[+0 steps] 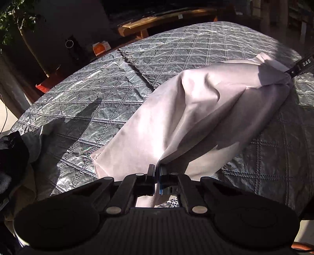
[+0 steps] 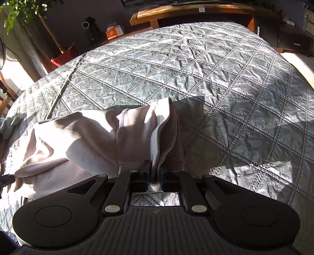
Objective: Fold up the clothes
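Left gripper (image 1: 157,172) and right gripper (image 2: 155,170) each clamp one end of a pale pink garment (image 1: 196,109) (hems visible), stretched, sagging, above a grey quilted bedspread (image 2: 176,68); beyond, a wooden bench (image 2: 196,11).

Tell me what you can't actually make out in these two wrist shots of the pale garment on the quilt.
- Pale garment: its type is unclear; bunched folds hide its shape in both views.
- Dark pile: cut off by the left wrist view's left edge, deep in shadow.
- Orange box: its print is too small to read in the right wrist view.
- Quilted bedspread: its near edge is hidden by the right gripper body.
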The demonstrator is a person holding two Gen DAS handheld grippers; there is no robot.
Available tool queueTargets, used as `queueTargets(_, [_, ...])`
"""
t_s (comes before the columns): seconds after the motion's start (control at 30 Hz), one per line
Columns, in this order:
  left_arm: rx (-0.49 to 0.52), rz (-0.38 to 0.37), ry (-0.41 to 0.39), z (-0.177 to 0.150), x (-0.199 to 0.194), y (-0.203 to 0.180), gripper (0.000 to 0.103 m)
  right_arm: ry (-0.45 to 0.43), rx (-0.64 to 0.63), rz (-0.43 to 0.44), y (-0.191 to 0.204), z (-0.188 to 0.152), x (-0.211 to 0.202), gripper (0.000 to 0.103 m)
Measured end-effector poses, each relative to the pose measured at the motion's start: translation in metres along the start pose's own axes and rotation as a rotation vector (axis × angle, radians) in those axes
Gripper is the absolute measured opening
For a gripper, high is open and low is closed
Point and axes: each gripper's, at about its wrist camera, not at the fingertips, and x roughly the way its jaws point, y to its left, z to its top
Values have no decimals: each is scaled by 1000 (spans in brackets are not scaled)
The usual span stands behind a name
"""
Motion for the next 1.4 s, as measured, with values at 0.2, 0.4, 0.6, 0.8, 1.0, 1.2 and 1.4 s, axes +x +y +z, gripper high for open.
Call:
queueTargets(0.2, [25,71,-60,8,-23,20,2,5,9,12,-3,1,1,11])
queueTargets(0.4, [14,81,-36,3,-28,42,2,9,11,23,-5,1,1,11])
queueTargets(0.6, [44,76,-4,-10,-34,36,3,17,13,35,-7,2,2,10])
queueTargets(0.8, [66,118,60,-28,-32,41,5,15,15,44,-9,2,2,10])
queueTargets(1.0, [-152,163,78,-25,-32,81,8,18,-3,38,-6,2,2,11])
queueTargets(1.2, [-220,18,83,-16,-31,76,29,28,-99,-1,6,3,1,14])
queueTargets(1.4, [-219,24,102,-23,-22,56,29,27,-246,-36,19,-2,-1,16])
